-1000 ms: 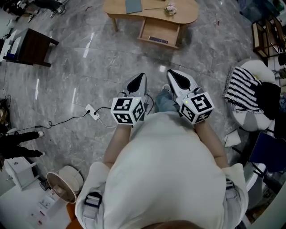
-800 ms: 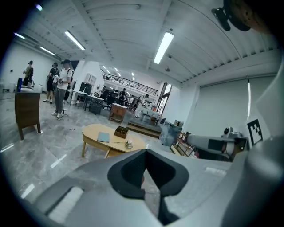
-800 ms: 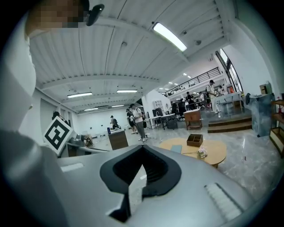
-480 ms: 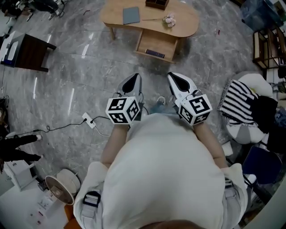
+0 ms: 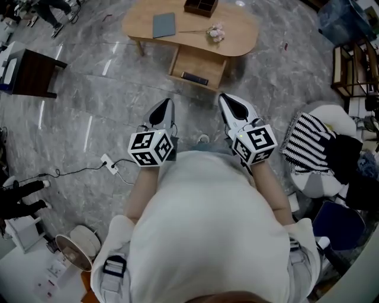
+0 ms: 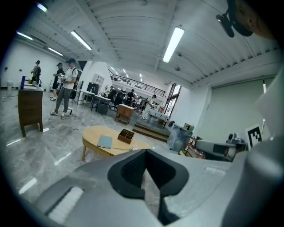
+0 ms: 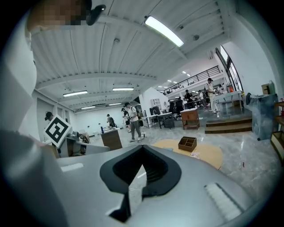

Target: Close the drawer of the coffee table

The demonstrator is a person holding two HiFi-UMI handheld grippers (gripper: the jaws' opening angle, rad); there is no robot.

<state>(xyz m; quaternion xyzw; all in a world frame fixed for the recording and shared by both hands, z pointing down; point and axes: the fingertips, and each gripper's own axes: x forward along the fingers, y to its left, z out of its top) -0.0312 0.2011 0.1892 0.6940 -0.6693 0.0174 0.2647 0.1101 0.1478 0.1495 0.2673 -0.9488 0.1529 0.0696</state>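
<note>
Both white two-jaw grippers, the left gripper [image 5: 164, 106] and the right gripper [image 5: 228, 99], had their jaws pressed together with nothing between them. They pointed toward the oval light-wood coffee table [image 5: 237, 36] while well apart from it. Its single wooden drawer [image 5: 198, 62] stood pulled out from the table's near side, below the top, with one dark flat item [image 5: 194, 77] at its front edge, any print too small to read. On the tabletop lay one grey-blue notebook [image 5: 164, 25], one dark brown partitioned box [image 5: 199, 7] and one pale flower sprig [image 5: 214, 34]. Each gripper carried one cube [image 5: 151, 148] of black-and-white square markers.
</note>
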